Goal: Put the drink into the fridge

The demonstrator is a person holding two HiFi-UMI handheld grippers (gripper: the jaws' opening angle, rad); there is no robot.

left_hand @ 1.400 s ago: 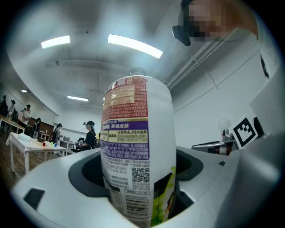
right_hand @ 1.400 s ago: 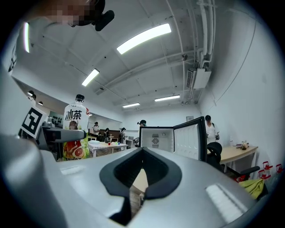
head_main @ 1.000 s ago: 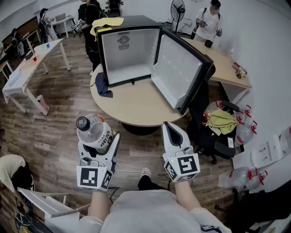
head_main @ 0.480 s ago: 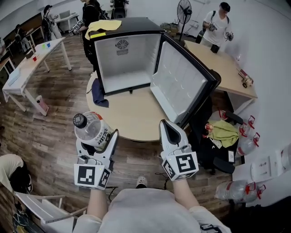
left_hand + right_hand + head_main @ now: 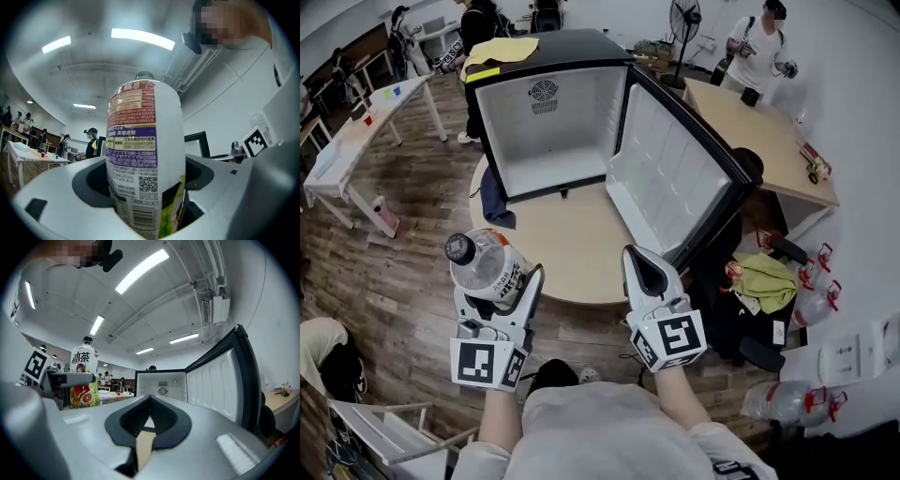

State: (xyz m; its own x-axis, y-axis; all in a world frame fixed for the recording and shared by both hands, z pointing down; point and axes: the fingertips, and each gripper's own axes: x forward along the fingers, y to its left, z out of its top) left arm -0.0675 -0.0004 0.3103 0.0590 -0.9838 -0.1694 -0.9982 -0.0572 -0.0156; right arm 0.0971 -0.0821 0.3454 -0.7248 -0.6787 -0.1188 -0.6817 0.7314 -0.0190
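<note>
A drink bottle [image 5: 486,267] with a dark cap and a red, purple and green label stands upright in my left gripper [image 5: 499,286], which is shut on its lower body. The left gripper view is filled by the bottle [image 5: 143,159] between the jaws. My right gripper [image 5: 644,267] is shut and holds nothing; its jaws meet in a thin seam [image 5: 145,427]. Ahead, a black mini fridge [image 5: 546,131] stands on a round wooden table [image 5: 567,248], its white inside bare and its door [image 5: 670,178] swung wide to the right. Both grippers hover short of the table's near edge.
A dark blue cloth [image 5: 492,202] lies on the table left of the fridge, and a yellow cloth [image 5: 499,52] lies on its top. A black chair with a green cloth [image 5: 766,279] stands at the right, near water jugs [image 5: 811,295]. People stand at the back tables.
The fridge and table have drawn closer and look larger in the head view. Both grippers keep their poses, the left still holding the bottle.
</note>
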